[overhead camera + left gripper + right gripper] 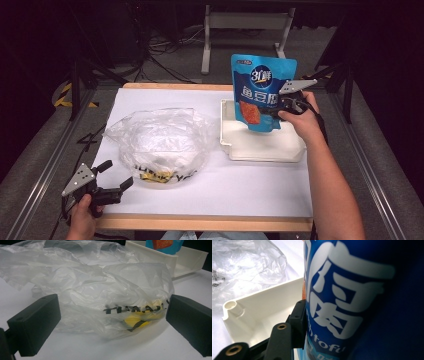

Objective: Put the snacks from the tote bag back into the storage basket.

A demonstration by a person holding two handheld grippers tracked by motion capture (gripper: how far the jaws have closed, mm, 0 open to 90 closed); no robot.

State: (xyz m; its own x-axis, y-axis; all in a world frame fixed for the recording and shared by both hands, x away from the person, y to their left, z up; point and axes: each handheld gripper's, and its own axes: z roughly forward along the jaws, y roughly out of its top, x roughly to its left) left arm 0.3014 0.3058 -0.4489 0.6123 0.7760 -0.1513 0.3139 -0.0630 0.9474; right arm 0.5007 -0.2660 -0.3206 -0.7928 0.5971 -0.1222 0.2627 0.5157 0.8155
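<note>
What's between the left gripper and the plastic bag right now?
Nothing visible. The left gripper is open at the near-left corner of the table, and in its own view the clear plastic bag lies straight ahead between its jaws across bare white tabletop. The blue pouch and white tray are off to the right.

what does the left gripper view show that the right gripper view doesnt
The left gripper view alone shows the left gripper with jaws wide open and the yellow patch with black lettering low in the clear plastic bag. The right gripper view alone shows the right gripper shut on the blue snack pouch, with big white characters and "tofu". Both share the bag, the pouch, the white tray and the white tabletop.
</note>
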